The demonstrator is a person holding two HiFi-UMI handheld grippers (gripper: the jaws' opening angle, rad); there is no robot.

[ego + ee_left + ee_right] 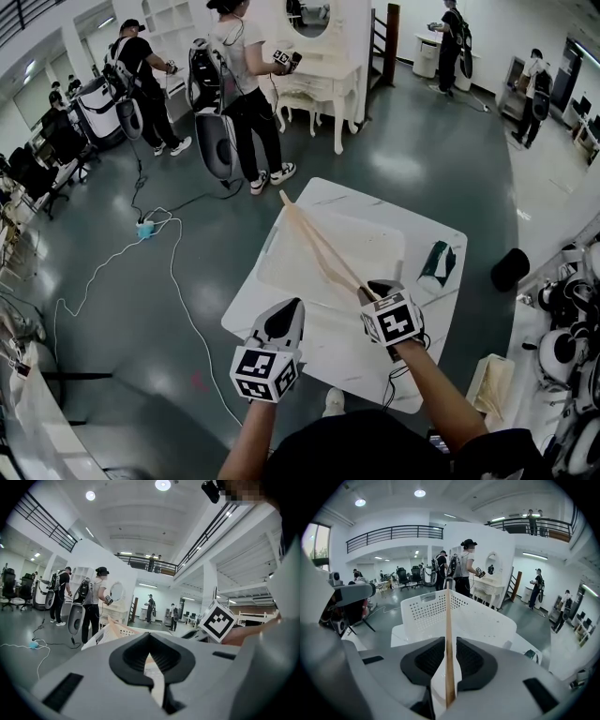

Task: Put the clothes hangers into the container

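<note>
a white marbled desk (323, 354) carries a white perforated laundry basket (366, 258), the container. a wooden clothes hanger (319, 246) slants across the basket's open top, and its far end reaches past the far rim. whether it touches the basket cannot be told. the right gripper (380, 291) has its jaws closed on the hanger's near end. the right gripper view shows the wood edge-on (448, 611) between the pads and the basket's hole pattern (426, 611), which the head view washes out. the left gripper (292, 307) hangs over the desk's near left edge, jaws together and holding nothing. the only print is the square markers on the cubes. a small green-and-white item (437, 262) lies right of the basket, only in the head view.
</note>
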